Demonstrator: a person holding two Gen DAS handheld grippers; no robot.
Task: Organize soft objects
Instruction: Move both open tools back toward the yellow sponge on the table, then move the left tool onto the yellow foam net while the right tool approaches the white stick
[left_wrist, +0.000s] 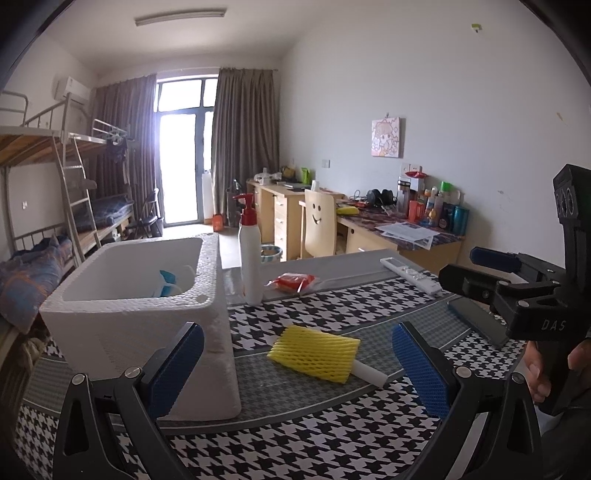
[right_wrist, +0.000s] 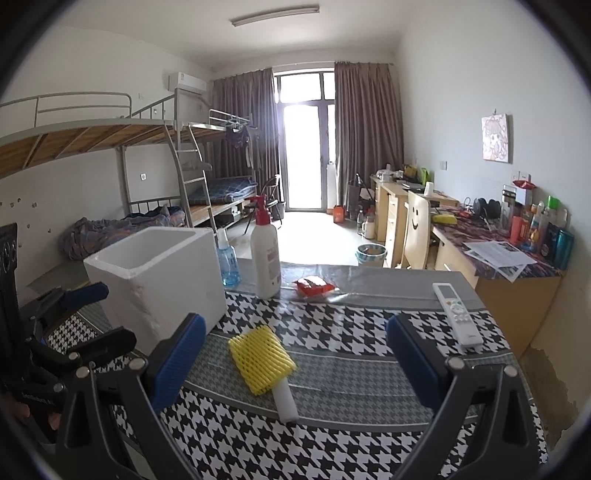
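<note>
Sleeve lies flat ahead btwn both wide-apart grippers, L and R, long axis diagonal, prob nearer R.

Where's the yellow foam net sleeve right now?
The yellow foam net sleeve lies on the houndstooth tablecloth, right of the white foam box, ahead of both open grippers.
</note>
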